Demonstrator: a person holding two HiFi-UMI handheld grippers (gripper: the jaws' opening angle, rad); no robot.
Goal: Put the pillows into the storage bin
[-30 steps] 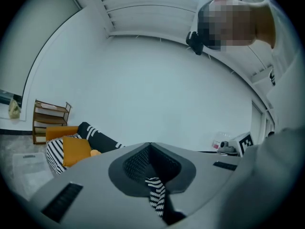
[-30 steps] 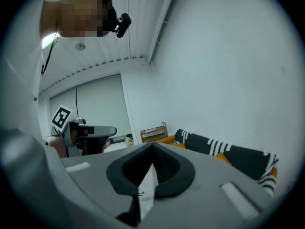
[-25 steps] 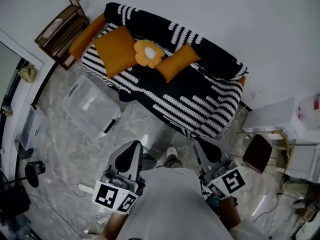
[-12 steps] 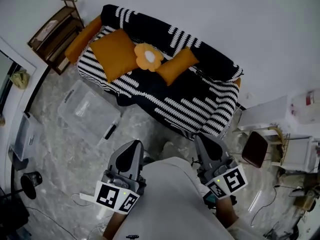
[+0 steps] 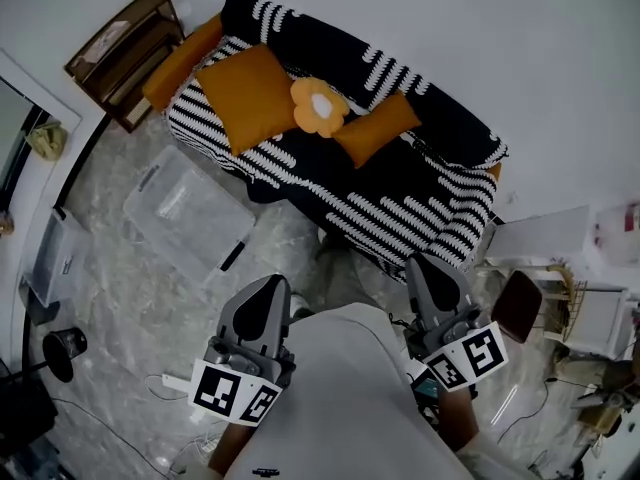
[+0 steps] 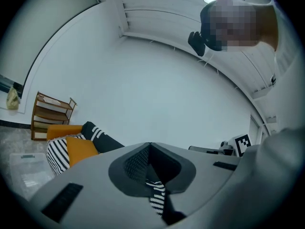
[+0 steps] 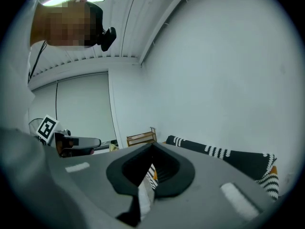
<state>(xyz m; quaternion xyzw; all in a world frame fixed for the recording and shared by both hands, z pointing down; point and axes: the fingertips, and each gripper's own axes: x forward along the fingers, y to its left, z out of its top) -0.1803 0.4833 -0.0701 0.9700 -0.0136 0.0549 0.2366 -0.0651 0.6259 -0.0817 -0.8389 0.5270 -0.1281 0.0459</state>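
Jaws on the left gripper (image 6: 150, 146) are pressed together at the tips with nothing caught between them. Those of the right gripper (image 7: 152, 147) meet the same way and are equally empty. In the head view both grippers, left (image 5: 268, 290) and right (image 5: 424, 268), are held close in front of the person's grey-shirted torso. They point toward the sofa (image 5: 400, 203) and are well apart from everything on it.

The sofa wears a black cover with white stripes and runs diagonally along the white wall (image 5: 500, 58). Three pillows lie on its seat in a row. A square orange pillow (image 5: 248, 96) leans toward the sofa's far end. A flower-shaped pillow (image 5: 318, 106), orange with a white centre, sits just beside it. An oblong orange pillow (image 5: 377, 128) touches the flower on its other side.

The storage bin (image 5: 185, 208) is clear plastic and stands open on the marbled floor (image 5: 130, 298), just in front of the sofa's far end, ahead of the left gripper. No pillow is in it. A wooden shelf (image 5: 120, 48) stands against the wall beyond the sofa, and a dark stool (image 5: 515, 306) sits to the right gripper's side.
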